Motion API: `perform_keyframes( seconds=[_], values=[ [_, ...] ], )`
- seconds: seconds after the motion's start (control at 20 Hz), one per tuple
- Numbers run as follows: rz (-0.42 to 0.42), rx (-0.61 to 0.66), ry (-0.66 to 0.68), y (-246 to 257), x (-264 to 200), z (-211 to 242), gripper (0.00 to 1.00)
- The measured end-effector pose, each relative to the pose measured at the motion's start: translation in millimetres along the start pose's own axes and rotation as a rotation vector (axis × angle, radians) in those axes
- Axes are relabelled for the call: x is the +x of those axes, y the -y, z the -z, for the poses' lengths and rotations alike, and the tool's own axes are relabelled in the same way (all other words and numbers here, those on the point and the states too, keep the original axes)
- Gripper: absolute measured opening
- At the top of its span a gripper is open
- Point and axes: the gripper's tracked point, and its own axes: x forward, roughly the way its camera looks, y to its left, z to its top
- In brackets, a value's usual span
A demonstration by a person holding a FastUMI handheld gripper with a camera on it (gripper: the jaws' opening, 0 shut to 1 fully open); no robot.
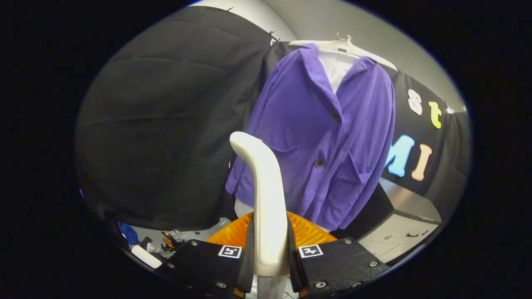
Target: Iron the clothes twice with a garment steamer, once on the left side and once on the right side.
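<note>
A purple corduroy jacket (324, 141) hangs on a white hanger (345, 46) over a white shirt, ahead of the fingers and a little to the right. My gripper (269, 249) is shut on the cream handle of the garment steamer (266, 195), which rises between the fingers and curves toward the jacket's lower left front. The steamer's head points away and is hidden behind the handle. The handle overlaps the jacket's lower left hem; I cannot tell whether the steamer touches the cloth.
An orange ribbed object (307, 232) sits just beyond the fingers, below the jacket. A grey cabinet (401, 232) stands to the right under the jacket's hem. Small clutter, with a white item (146, 256) and blue cloth (129, 233), lies low on the left.
</note>
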Motion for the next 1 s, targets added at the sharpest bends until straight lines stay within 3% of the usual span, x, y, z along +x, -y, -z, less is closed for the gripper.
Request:
perform_keyframes(
  seconds=[0.45,0.7,1.0],
  values=[
    [0.111,0.036,0.341,49,2,-179,0.35],
    [0.165,0.033,0.452,66,-11,-226,0.35],
    [0.231,0.055,0.467,85,-1,-238,0.35]
  ],
)
